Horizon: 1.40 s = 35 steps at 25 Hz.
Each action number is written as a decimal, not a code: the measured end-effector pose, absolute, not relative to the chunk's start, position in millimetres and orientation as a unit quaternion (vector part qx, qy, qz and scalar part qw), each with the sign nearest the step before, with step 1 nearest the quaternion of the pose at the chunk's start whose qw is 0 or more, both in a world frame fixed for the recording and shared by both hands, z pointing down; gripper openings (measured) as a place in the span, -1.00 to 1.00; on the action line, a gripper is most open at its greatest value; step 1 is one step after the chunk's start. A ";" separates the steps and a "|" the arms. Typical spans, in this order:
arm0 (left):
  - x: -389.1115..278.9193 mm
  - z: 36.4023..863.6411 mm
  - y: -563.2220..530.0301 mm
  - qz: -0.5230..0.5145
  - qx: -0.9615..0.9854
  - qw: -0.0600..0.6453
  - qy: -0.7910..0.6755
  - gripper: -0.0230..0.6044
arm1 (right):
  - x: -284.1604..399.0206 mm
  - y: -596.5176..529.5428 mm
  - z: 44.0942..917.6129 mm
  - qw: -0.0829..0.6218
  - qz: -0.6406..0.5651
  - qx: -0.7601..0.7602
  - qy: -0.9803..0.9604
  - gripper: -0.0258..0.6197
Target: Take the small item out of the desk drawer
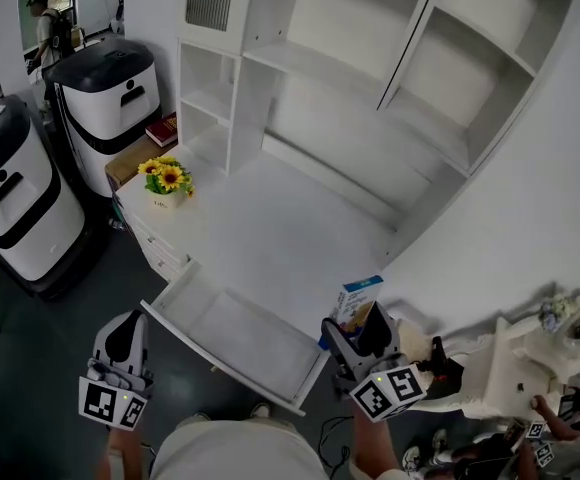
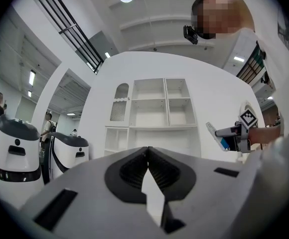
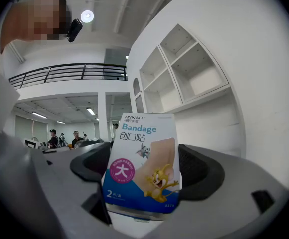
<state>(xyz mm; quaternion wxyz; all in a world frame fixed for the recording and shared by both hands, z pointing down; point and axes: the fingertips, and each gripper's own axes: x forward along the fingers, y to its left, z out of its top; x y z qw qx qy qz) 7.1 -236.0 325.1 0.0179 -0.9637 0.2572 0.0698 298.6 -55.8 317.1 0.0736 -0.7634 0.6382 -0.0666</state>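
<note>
At near right, small blue-and-white cardboard bandage box (image 3: 142, 168) clamped in right gripper (image 1: 360, 330), outside open white desk drawer (image 1: 232, 336); left gripper (image 1: 125, 333) closed, empty; removal judged done

We see the bandage box (image 3: 142, 166) standing upright, clamped between the jaws of the right hand-held gripper (image 1: 358, 326). It is a small white carton with a blue band at its foot, a pink circle, a cartoon cat and mouse, and the word "Bandage". It hangs above the right end of the white desk drawer (image 1: 240, 333), which stands open below the worktop's front edge.
</note>
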 end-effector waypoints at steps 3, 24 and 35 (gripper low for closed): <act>8.2 323.7 -237.5 0.072 -0.963 0.016 0.259 -0.88 | 300.4 -41.6 310.2 0.071 -0.057 -0.774 0.626 0.45; -12.6 327.8 -241.9 0.072 -0.958 0.010 0.278 -0.88 | 284.9 -30.3 309.0 0.064 -0.047 -0.787 0.611 0.45; -18.3 332.4 -240.8 0.069 -0.957 0.005 0.280 -0.88 | 279.1 -35.4 307.5 0.059 -0.042 -0.787 0.613 0.45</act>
